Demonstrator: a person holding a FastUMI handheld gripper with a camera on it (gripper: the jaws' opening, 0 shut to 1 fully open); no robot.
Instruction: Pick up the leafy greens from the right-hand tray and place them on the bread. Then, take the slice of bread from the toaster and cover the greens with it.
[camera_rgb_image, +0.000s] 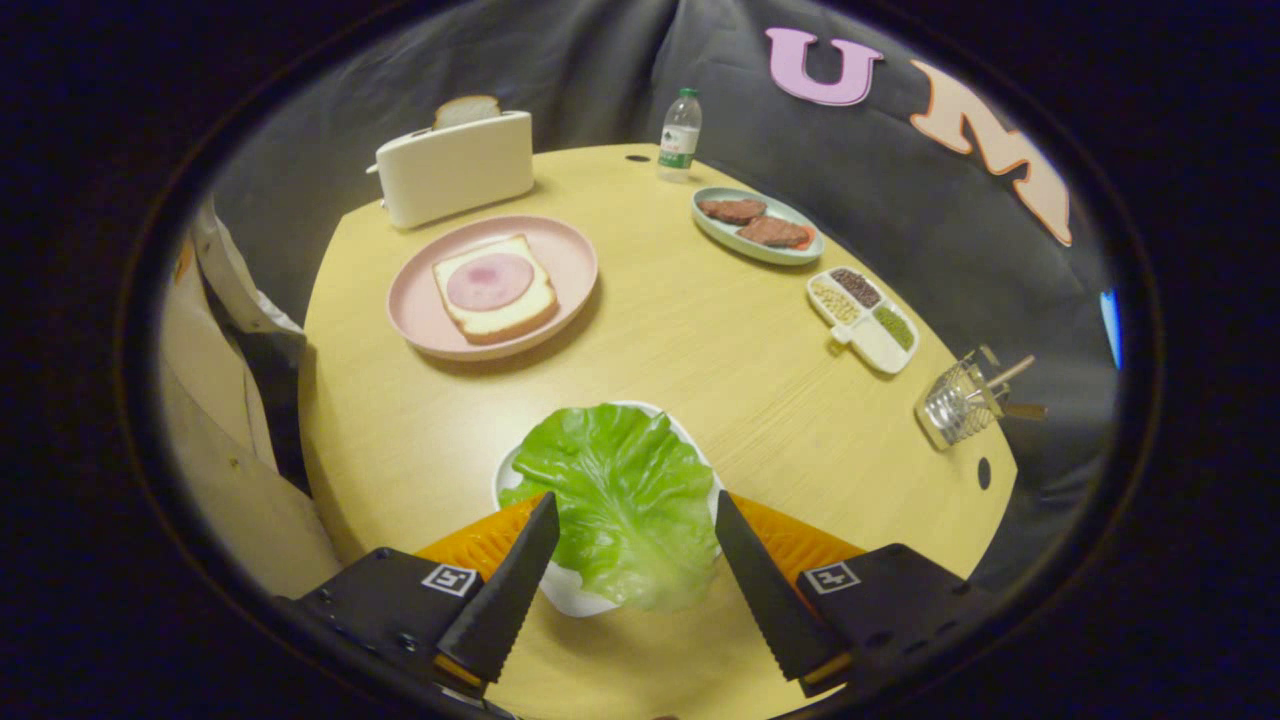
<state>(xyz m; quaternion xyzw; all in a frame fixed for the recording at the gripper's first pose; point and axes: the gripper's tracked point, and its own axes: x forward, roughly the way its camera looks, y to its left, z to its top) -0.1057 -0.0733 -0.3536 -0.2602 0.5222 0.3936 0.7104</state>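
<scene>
At the near edge of the round table, the gripper hangs with its fingers spread wide apart, one on each side of the lettuce leaf.

Neither finger presses on the leaf, which lies across a small white tray and droops over the tray's near rim, between the fingers. Beyond them, toward the far left edge, a pink plate carries a slice of bread topped with a round of ham. Just behind the plate stands a white toaster with a second bread slice sticking up from its slot. Along the right edge sit a dish of meat patties, a divided tray of beans and a wire utensil holder; a water bottle stands at the far edge.
</scene>
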